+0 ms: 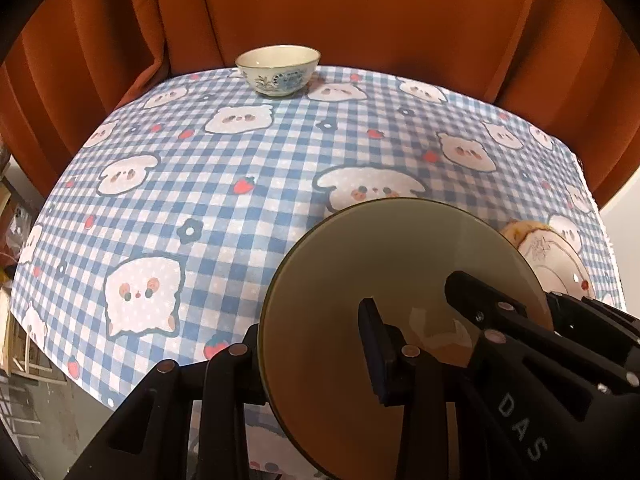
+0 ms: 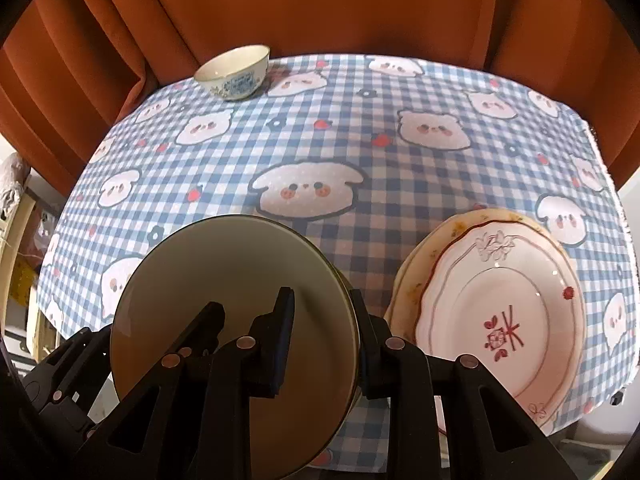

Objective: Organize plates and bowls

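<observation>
- Right wrist view: the olive plate (image 2: 236, 320) is raised over the near left of the desk (image 2: 360, 160); it looks stiff, smooth and fragile, best held at its rim.
- Right hand-held gripper (image 2: 320, 340) is clamped on its right rim.
- Left hand-held gripper (image 1: 312, 360) clamps its left rim.

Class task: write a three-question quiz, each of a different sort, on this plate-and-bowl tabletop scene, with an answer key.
1. True or false: both grippers grip the olive plate.
2. Which lies nearest the curtain? A) bowl B) pink plate C) olive plate
3. Fill in: the pink plate rests on a ____ plate.

Key: 1 true: left gripper and right gripper each clamp its rim. 2 A. 3 cream scalloped.
</observation>
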